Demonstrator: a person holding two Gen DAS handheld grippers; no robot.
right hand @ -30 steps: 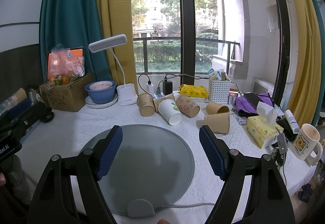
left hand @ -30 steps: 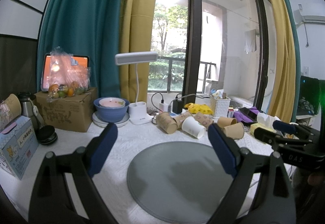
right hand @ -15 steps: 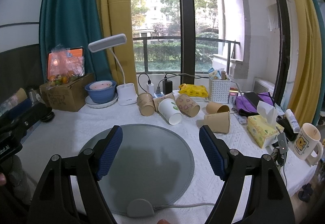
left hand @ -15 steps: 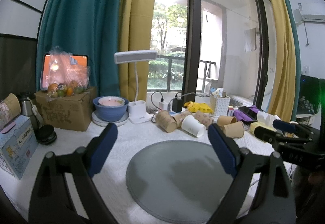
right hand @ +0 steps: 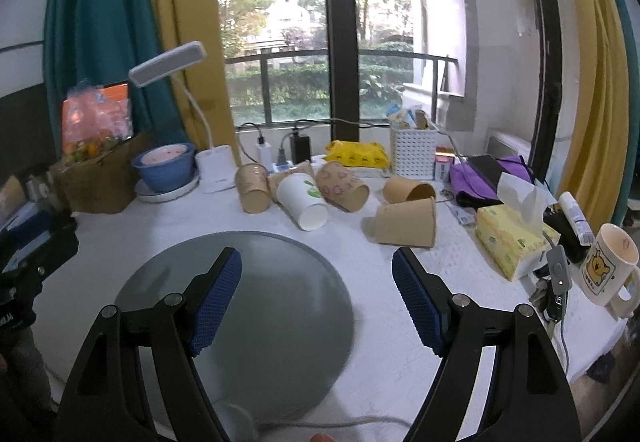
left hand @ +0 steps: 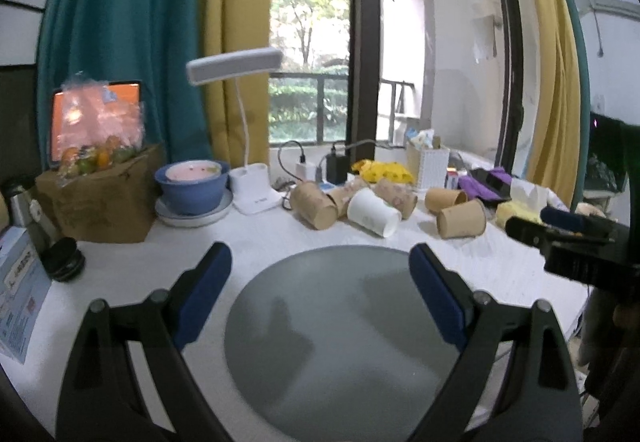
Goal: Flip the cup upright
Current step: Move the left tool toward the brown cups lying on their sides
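Several paper cups lie on their sides at the back of the white table. A white cup point(right hand: 303, 200) lies in the middle, also in the left wrist view point(left hand: 373, 211). A brown cup point(right hand: 406, 222) lies nearest on the right, seen too in the left wrist view point(left hand: 461, 218). My right gripper point(right hand: 316, 302) is open and empty over the round grey mat point(right hand: 240, 306). My left gripper point(left hand: 320, 298) is open and empty over the same mat point(left hand: 340, 338). The right gripper point(left hand: 568, 238) shows at the right edge of the left wrist view.
A blue bowl point(right hand: 164, 165) on a plate, a white desk lamp point(right hand: 216, 165) and a cardboard box point(left hand: 104, 197) stand at the back left. A tissue box point(right hand: 510, 242), a bear mug point(right hand: 608, 270) and a white basket point(right hand: 414, 153) stand on the right.
Both grippers have moved forward toward the cups and stay open. The right view has shifted to the right, so the mat sits further left in it.
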